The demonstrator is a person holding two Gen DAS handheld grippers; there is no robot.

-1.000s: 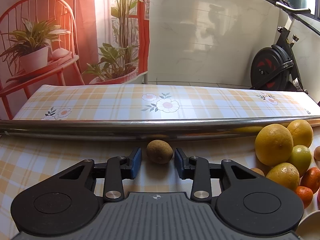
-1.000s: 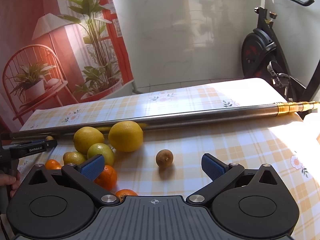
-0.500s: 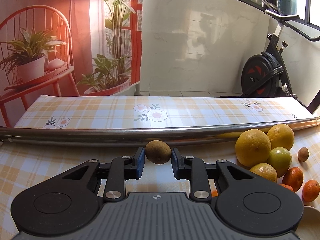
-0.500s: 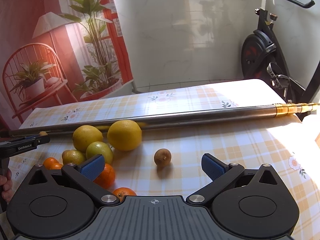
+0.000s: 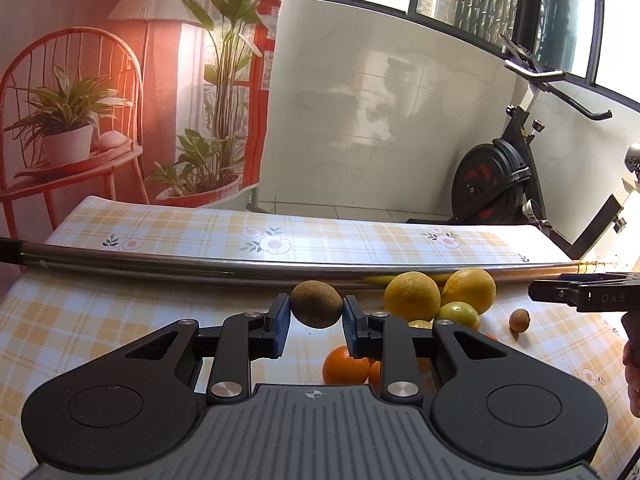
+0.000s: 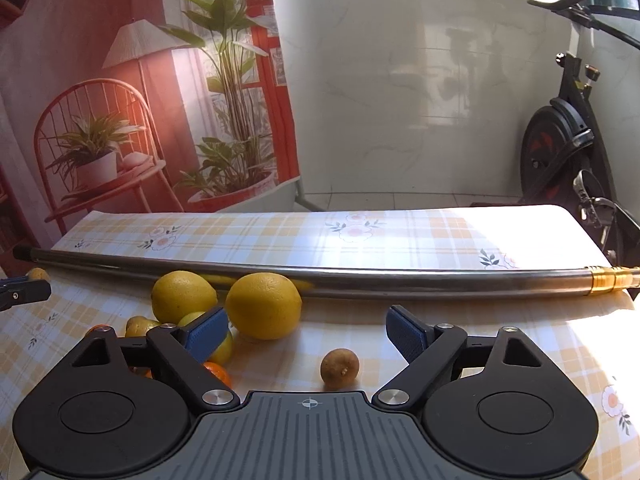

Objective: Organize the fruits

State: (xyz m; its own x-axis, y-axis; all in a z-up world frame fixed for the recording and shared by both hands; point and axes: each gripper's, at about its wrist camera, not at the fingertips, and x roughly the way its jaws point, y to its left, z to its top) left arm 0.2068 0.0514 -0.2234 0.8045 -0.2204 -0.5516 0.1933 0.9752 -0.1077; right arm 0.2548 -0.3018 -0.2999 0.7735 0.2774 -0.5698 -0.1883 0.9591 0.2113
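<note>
Checked tablecloth (image 5: 120, 320), citrus pile (image 5: 412, 296) mid-table. Left gripper (image 5: 316, 316) clamps kiwi (image 5: 316, 309), long axis crosswise, lifted above cloth. Right gripper (image 6: 308, 332) gapes wide; small brown fruit (image 6: 339, 367) dead ahead between fingers, right nearer.

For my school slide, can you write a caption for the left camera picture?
The left tool grips a brown kiwi above the checked tablecloth, beside piled oranges.
</note>
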